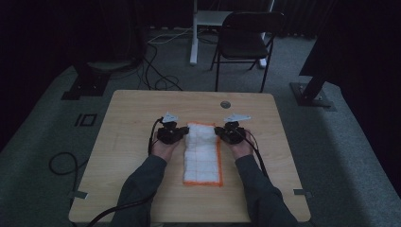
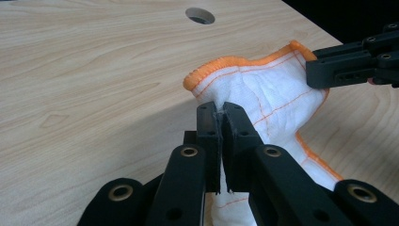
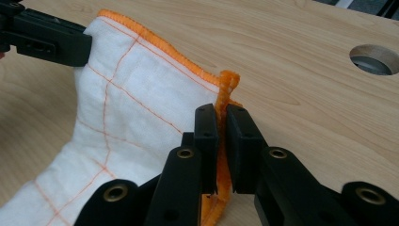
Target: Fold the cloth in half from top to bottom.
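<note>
The jaws of the left gripper [image 2: 220, 110] are clamped on the cloth [image 1: 203, 153], a thin pinch of white fabric being caught between the pads at the far left corner. The jaws of the right gripper [image 3: 222, 113] are likewise pressed together on the orange hem of the far right corner, which is seen standing up between them.

The far end of the cloth is held raised off the table [image 1: 137, 189], while the near end is left lying flat on the wood, roughly in the middle and just toward the person. In the high view the left gripper [image 1: 172, 134] and the right gripper [image 1: 230, 132] are seen level with each other at either side of the lifted edge.

The step in hand is judged to be a fold, the far edge being brought over toward the near one. For this to be done well, both corners should be kept at one height and carried at one pace, so that the hem is kept straight and no slack sags between the grips. The edge should be laid on the near hem, orange on orange, before either pinch is released. The left pinch looks shallow, so a tug apart could pull the fabric free.

No container is seen on the table; a round cable hole [image 1: 225, 104] is cut in the far side, and nothing is seen standing in it.
</note>
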A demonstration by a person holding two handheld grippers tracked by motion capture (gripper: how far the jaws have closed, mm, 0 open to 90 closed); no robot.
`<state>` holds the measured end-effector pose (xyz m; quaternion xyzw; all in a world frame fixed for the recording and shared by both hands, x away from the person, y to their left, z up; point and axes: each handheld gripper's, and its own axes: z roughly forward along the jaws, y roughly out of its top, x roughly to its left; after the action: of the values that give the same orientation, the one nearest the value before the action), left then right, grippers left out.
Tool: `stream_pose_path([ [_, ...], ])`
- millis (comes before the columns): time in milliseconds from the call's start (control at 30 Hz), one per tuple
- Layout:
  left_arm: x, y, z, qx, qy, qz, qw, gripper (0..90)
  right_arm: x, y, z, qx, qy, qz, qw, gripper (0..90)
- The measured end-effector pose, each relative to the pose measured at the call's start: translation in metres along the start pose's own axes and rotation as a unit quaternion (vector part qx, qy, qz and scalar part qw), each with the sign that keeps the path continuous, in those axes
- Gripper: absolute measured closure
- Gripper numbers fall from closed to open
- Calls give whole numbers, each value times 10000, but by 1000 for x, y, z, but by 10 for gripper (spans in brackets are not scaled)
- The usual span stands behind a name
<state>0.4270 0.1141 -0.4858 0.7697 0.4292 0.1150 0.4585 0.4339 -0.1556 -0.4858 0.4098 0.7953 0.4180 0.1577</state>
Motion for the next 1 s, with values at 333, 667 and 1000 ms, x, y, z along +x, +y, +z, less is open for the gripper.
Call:
stream_pose_path([
  [333, -8, -2, -15, -68, -75, 72, 9999, 872, 9, -2, -13, -69, 62, -107, 9999, 838],
  [667, -17, -4, -26, -134, -160, 133, 9997, 871, 14, -4, -24, -158, 129, -105, 9997, 838],
  [1000, -22, -10, -39, -210, -232, 115, 9994, 871, 22, -5, -38, -267, 311, -128, 9991, 839],
])
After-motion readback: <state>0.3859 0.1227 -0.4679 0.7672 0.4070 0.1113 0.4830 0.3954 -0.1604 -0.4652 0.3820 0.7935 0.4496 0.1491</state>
